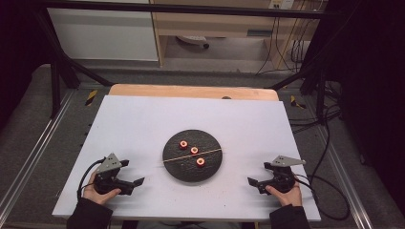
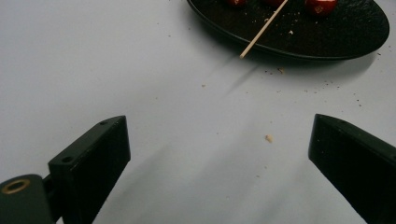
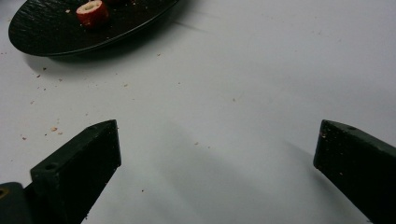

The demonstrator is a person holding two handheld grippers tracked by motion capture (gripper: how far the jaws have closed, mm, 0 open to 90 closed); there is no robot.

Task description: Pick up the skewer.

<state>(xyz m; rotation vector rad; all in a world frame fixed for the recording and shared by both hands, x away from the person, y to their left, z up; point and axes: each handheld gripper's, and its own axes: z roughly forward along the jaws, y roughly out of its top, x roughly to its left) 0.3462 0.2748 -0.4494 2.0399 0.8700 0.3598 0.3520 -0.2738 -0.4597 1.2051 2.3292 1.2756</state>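
At the table's middle, the thin wooden skewer (image 1: 192, 156) across the round black textured plate (image 1: 173, 167) may roll off if either empty, wide-open claw, left claw (image 1: 135, 182) or right claw (image 1: 253, 183), nudges it clumsily.

Lab-type recording setup, not a home. White board (image 1: 143, 124) on a wooden tabletop (image 1: 191, 90), boxed in by a black metal frame (image 1: 57, 62). Aluminium rails (image 1: 28, 157) at 9 and 3 o'clock, hazard tape (image 1: 90, 97), cables (image 1: 282, 43) dangling at 1 o'clock, grey carpet (image 1: 28, 105).
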